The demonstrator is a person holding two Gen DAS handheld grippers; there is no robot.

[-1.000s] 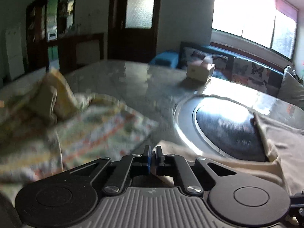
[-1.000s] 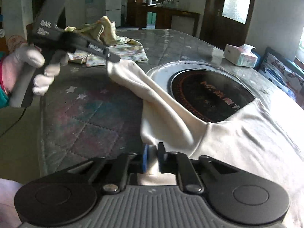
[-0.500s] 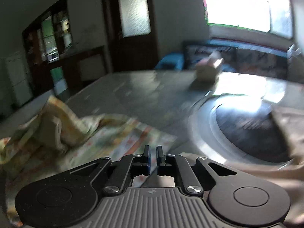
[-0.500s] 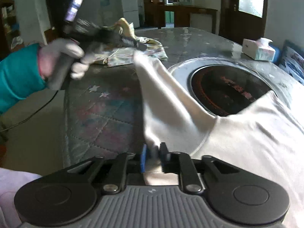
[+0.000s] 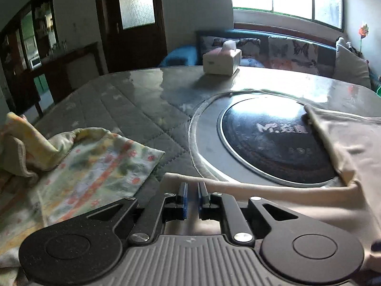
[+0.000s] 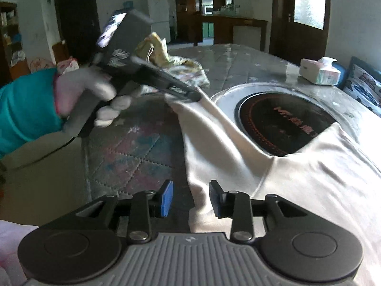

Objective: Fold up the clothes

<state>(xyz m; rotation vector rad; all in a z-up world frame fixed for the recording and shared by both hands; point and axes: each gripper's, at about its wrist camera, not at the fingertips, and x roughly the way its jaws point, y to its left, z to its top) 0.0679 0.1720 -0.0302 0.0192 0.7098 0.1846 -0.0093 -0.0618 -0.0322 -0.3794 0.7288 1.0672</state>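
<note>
One cream shirt [image 6: 309,190], sleeve [image 6: 214,128] stretched diagonally (table-edge to cooktop), left hand-held gripper [image 6: 194,96] pinching cuff, right hand-held gripper [image 6: 190,196] opening around hem

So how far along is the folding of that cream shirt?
Early on. Nothing looks finished: the cream shirt lies spread over the table and the round cooktop. In hand: the left gripper holds the sleeve end stretched out, while the right gripper has just been opening its jaws, cloth loose between them. Left: every fold, plus the crumpled floral garment.
</note>
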